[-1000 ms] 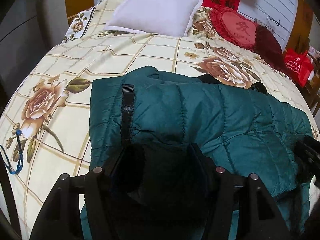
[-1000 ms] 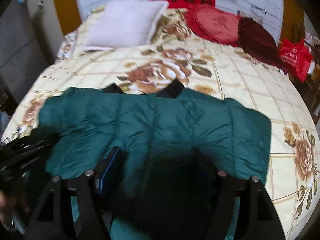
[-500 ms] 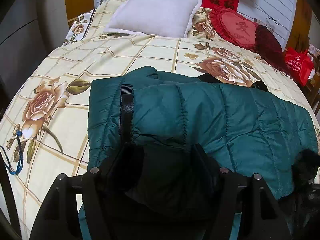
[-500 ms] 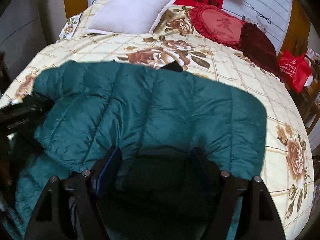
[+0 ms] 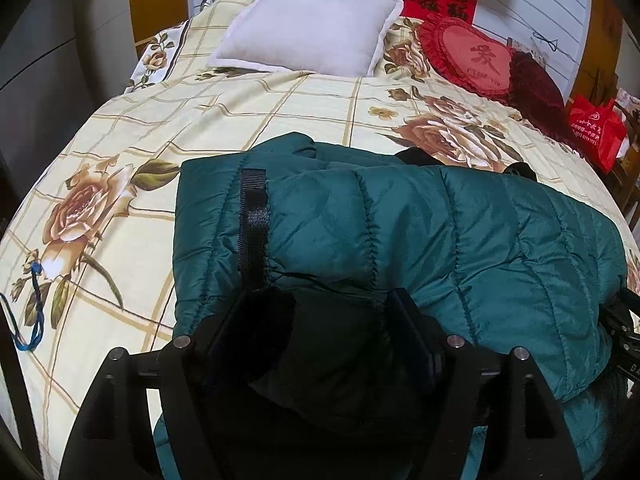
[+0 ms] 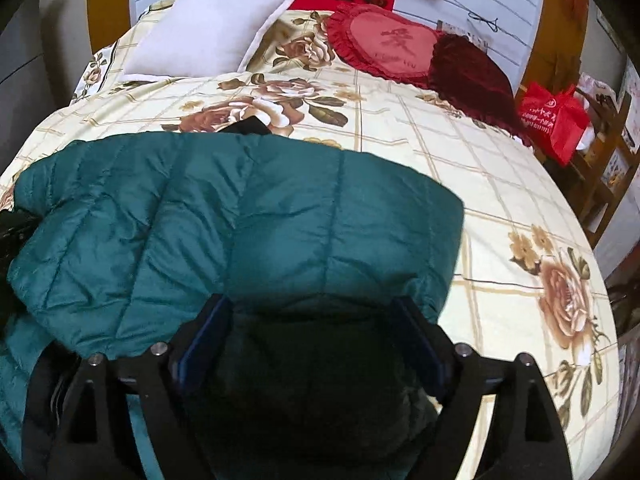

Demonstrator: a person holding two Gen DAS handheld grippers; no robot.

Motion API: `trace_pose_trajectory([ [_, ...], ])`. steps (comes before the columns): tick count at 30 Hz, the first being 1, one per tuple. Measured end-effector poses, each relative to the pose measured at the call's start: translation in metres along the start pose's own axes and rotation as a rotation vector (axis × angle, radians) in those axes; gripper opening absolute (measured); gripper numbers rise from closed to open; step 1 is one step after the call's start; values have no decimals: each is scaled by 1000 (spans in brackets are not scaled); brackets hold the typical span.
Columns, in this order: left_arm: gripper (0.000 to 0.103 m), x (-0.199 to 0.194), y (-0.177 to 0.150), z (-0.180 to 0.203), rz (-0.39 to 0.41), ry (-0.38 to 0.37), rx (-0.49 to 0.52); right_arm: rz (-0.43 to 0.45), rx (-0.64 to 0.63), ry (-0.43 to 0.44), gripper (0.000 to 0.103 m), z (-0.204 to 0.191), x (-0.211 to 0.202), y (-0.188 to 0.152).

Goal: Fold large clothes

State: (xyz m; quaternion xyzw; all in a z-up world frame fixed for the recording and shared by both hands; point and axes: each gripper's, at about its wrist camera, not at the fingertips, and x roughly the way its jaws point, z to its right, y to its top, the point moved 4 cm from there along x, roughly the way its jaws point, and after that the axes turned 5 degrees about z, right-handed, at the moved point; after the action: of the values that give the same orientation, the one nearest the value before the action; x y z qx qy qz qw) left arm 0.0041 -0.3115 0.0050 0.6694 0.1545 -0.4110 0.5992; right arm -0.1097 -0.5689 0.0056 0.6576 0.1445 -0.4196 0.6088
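Note:
A teal quilted down jacket [image 5: 420, 232] lies across the near part of the bed, its near half doubled over. A black velcro strip [image 5: 253, 216] runs down its left end. My left gripper [image 5: 324, 300] holds a thick fold of the jacket's near edge between its fingers. The jacket also fills the right wrist view [image 6: 240, 216], where my right gripper [image 6: 316, 304] holds the near edge at the jacket's right end. Each gripper shows at the edge of the other's view.
The bed [image 5: 240, 120] has a cream floral cover. A white pillow [image 5: 312, 24], a red heart cushion [image 5: 472, 60] and a dark red cushion [image 5: 536, 84] lie at the head. A red bag [image 5: 596, 128] stands at right. A blue cord [image 5: 32, 308] hangs at left.
Both grippers have lifted the jacket's near edge and carried it toward the head of the bed, so the folded layer now covers more of the jacket.

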Motion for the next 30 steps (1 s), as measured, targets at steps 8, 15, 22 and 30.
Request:
trace_pose_trajectory([
  [8, 54, 0, 0, -1, 8, 1, -1, 35, -47, -16, 87, -4, -38, -2],
  [15, 55, -4, -3, -1, 34, 4, -3, -4, -34, -25, 91, -5, -21, -20],
  [22, 55, -24, -8, -6, 27, -8, 1, 18, 9, -14, 92, 5, -40, -19],
  [30, 55, -56, -23, -19, 23, -13, -1, 20, 127, 59, 92, 16, -63, -26],
])
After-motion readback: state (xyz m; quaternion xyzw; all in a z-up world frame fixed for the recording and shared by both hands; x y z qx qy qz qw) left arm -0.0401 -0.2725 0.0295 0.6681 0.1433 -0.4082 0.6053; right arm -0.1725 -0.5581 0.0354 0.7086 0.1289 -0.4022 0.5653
